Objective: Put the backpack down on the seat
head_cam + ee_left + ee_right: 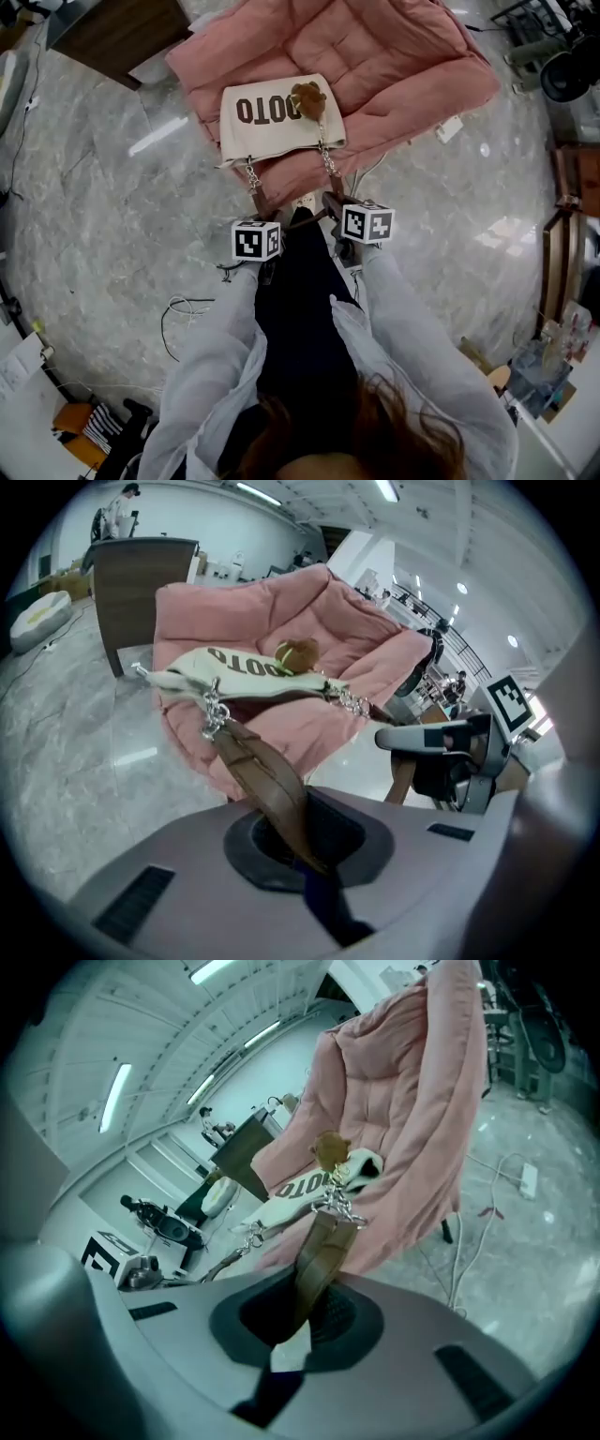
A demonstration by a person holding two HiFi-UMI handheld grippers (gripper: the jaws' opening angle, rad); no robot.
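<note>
Left gripper (pixel 302 850) clamped on one brown strap (pixel 262 780), right gripper (pixel 295 1321) clamped on the other strap (pixel 323 1251), both straps joined by chains (pixel 251 173) to the cream backpack (pixel 272 117), which lay on the front of the pink cushioned seat (pixel 394 56), plush toy (pixel 307 97) on top.

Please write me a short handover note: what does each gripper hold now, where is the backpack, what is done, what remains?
Left gripper: shut on the left strap.
Right gripper: shut on the right strap.
Backpack: appears to lie on the pink seat, with both straps running back to the grippers.
Done: set down, it seems.
Left: open both jaws, release the straps, withdraw.
</note>
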